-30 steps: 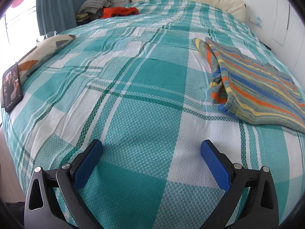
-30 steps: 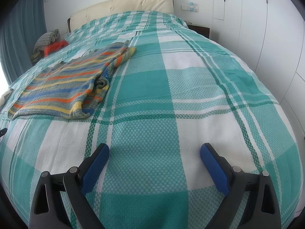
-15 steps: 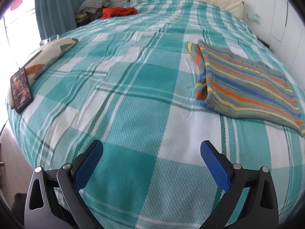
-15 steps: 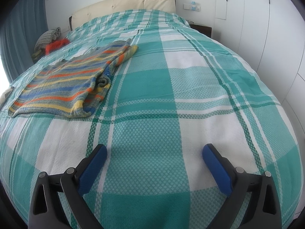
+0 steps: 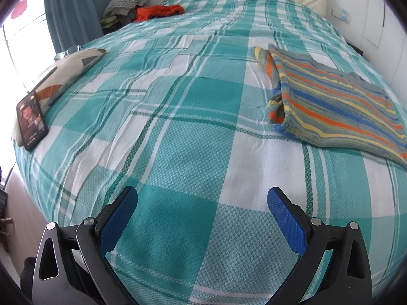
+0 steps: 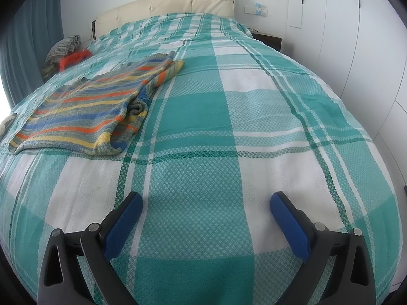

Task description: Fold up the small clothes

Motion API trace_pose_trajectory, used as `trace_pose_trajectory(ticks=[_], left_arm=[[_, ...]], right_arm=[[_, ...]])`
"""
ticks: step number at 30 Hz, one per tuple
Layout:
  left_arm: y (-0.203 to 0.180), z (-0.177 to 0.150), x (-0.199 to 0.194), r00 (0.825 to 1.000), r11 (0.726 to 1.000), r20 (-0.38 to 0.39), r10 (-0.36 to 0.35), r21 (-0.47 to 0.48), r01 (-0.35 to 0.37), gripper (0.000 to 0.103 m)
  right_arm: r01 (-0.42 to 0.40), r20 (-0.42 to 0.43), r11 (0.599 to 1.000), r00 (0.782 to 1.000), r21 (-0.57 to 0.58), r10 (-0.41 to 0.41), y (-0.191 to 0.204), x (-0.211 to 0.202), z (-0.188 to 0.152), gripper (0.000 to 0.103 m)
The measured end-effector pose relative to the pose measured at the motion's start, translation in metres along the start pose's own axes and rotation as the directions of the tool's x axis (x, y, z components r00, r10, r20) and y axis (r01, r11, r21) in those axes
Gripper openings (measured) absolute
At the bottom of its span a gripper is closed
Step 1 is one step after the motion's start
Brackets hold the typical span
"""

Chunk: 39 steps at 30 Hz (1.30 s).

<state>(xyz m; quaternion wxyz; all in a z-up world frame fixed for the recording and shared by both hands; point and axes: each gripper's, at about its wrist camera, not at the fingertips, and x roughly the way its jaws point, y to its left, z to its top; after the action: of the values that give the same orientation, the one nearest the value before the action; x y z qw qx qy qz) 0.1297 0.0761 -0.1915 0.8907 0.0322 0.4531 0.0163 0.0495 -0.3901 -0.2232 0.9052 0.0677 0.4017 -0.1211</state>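
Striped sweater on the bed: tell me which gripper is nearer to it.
Hard to call; roughly equal. The striped sweater lies ahead-right of the open left gripper and ahead-left of the open right gripper; neither touches it.

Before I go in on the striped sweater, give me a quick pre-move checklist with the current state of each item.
1. Left gripper open, holding nothing: ok.
2. Right gripper open, holding nothing: ok.
3. Striped sweater lies flat on the bedspread: ok.
4. Sweater fully folded: not ok, a sleeve is bunched at its edge.
5. Phone away from the sweater: ok.
6. Underside of sweater: cannot tell.
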Motion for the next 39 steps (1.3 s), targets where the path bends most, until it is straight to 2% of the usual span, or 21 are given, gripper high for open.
trace_pose_trajectory(ticks=[5,9,11,12,14,15,18,19,21,23,25,26,28,29,31,32,33,34,35,37,39], left_arm=[[-0.014,-0.002,-0.015,1.000,1.000,0.028,-0.001,0.013,0.001,0.102],[-0.060,0.001,-0.044,0.991,0.990,0.095,-0.096,0.113,0.085,0.102],[-0.098,0.002,-0.055,0.979,0.967,0.099,-0.177,0.201,0.155,0.102],[-0.125,0.003,-0.060,0.967,0.942,0.085,-0.240,0.260,0.211,0.102],[-0.163,0.003,-0.064,0.947,0.900,0.063,-0.315,0.335,0.278,0.102],[-0.193,0.002,-0.065,0.929,0.860,0.041,-0.369,0.394,0.324,0.102],[-0.263,-0.001,-0.060,0.901,0.762,0.000,-0.433,0.534,0.366,0.102],[-0.281,-0.002,-0.058,0.896,0.738,-0.004,-0.444,0.566,0.368,0.102],[-0.319,-0.003,-0.049,0.888,0.688,-0.028,-0.460,0.620,0.376,0.102],[-0.343,-0.002,-0.038,0.890,0.671,-0.057,-0.452,0.636,0.381,0.102],[-0.361,-0.001,-0.029,0.896,0.668,-0.070,-0.439,0.641,0.378,0.101],[-0.365,0.001,-0.026,0.894,0.670,-0.071,-0.442,0.636,0.382,0.099],[-0.364,0.003,-0.025,0.876,0.669,-0.086,-0.475,0.612,0.422,0.081],[-0.364,0.004,-0.025,0.860,0.659,-0.105,-0.499,0.599,0.455,0.067],[-0.365,0.004,-0.027,0.848,0.644,-0.109,-0.518,0.602,0.472,0.042],[-0.366,0.003,-0.029,0.846,0.639,-0.106,-0.523,0.608,0.471,0.013],[-0.366,0.004,-0.029,0.852,0.645,-0.095,-0.515,0.611,0.458,0.009],[-0.362,0.007,-0.030,0.843,0.649,-0.099,-0.529,0.593,0.477,0.009],[-0.354,0.014,-0.029,0.825,0.663,-0.104,-0.555,0.545,0.514,0.008],[-0.334,0.025,-0.034,0.800,0.685,-0.093,-0.593,0.464,0.562,0.007],[-0.299,0.037,-0.045,0.770,0.708,-0.051,-0.637,0.357,0.609,0.007]], right_arm=[[0.000,0.000,1.000,1.000,-0.001,0.000,0.000,0.000,0.000,0.100],[0.005,-0.009,1.000,1.000,-0.004,-0.005,0.000,0.000,0.002,0.100],[-0.004,-0.034,1.000,0.999,-0.003,0.004,-0.002,-0.002,0.006,0.100],[-0.017,-0.043,1.000,0.999,0.008,0.018,-0.004,-0.004,0.009,0.099],[-0.087,-0.049,0.994,0.995,0.059,0.090,-0.014,-0.010,0.018,0.098],[-0.123,-0.042,0.989,0.991,0.081,0.127,-0.019,-0.013,0.025,0.097],[-0.192,-0.027,0.977,0.980,0.093,0.195,-0.032,-0.012,0.055,0.097],[-0.214,-0.031,0.973,0.976,0.088,0.217,-0.036,-0.007,0.069,0.096],[-0.265,-0.043,0.960,0.962,0.094,0.270,-0.042,0.007,0.097,0.088],[-0.364,-0.084,0.923,0.923,0.129,0.376,-0.046,0.030,0.126,0.082],[-0.464,-0.146,0.867,0.859,0.183,0.491,-0.046,0.062,0.150,0.072],[-0.499,-0.183,0.841,0.825,0.207,0.535,-0.043,0.081,0.162,0.067],[-0.533,-0.253,0.815,0.776,0.227,0.578,-0.032,0.117,0.180,0.064],[-0.537,-0.273,0.814,0.767,0.222,0.581,-0.027,0.131,0.187,0.060],[-0.534,-0.284,0.815,0.764,0.223,0.579,-0.017,0.156,0.200,0.057],[-0.544,-0.268,0.798,0.753,0.261,0.601,-0.015,0.172,0.210,0.056],[-0.545,-0.256,0.789,0.750,0.283,0.610,-0.013,0.176,0.213,0.046],[-0.537,-0.241,0.784,0.753,0.311,0.612,-0.013,0.185,0.221,0.035],[-0.515,-0.247,0.796,0.766,0.317,0.594,-0.012,0.190,0.225,0.008],[-0.488,-0.262,0.816,0.781,0.311,0.567,-0.007,0.189,0.228,0.009],[-0.479,-0.258,0.845,0.808,0.238,0.530,0.002,0.172,0.237,0.009]])
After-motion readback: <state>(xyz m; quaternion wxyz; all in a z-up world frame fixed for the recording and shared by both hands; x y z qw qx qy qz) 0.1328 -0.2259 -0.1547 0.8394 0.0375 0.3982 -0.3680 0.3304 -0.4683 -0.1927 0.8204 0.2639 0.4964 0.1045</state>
